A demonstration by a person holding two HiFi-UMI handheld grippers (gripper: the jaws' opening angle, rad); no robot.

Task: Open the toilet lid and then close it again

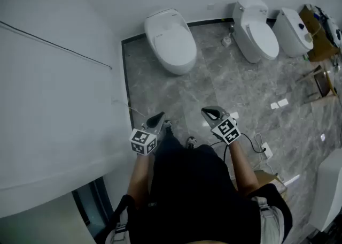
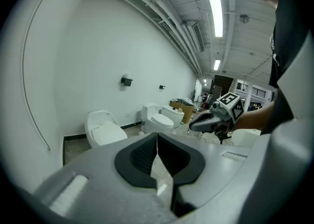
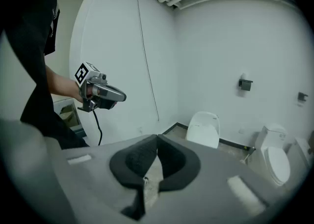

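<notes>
A white toilet [image 1: 171,39] with its lid down stands against the far wall, left of two others. It shows too in the left gripper view as toilet [image 2: 103,129] and in the right gripper view as toilet [image 3: 203,128]. My left gripper [image 1: 158,117] and right gripper [image 1: 209,112] are held in front of my body, well short of it, both shut and empty. The left gripper [image 2: 157,137] has its jaw tips together, and so does the right gripper [image 3: 157,139]. Each gripper sees the other: right gripper [image 2: 198,125], left gripper [image 3: 120,96].
Two more white toilets [image 1: 259,31] [image 1: 294,31] line the back wall. A cardboard box [image 1: 320,39] sits at the far right, a stool [image 1: 323,82] beside it. A cable and plug strip [image 1: 264,151] lie on the grey marble floor. A white wall [image 1: 53,104] runs along my left.
</notes>
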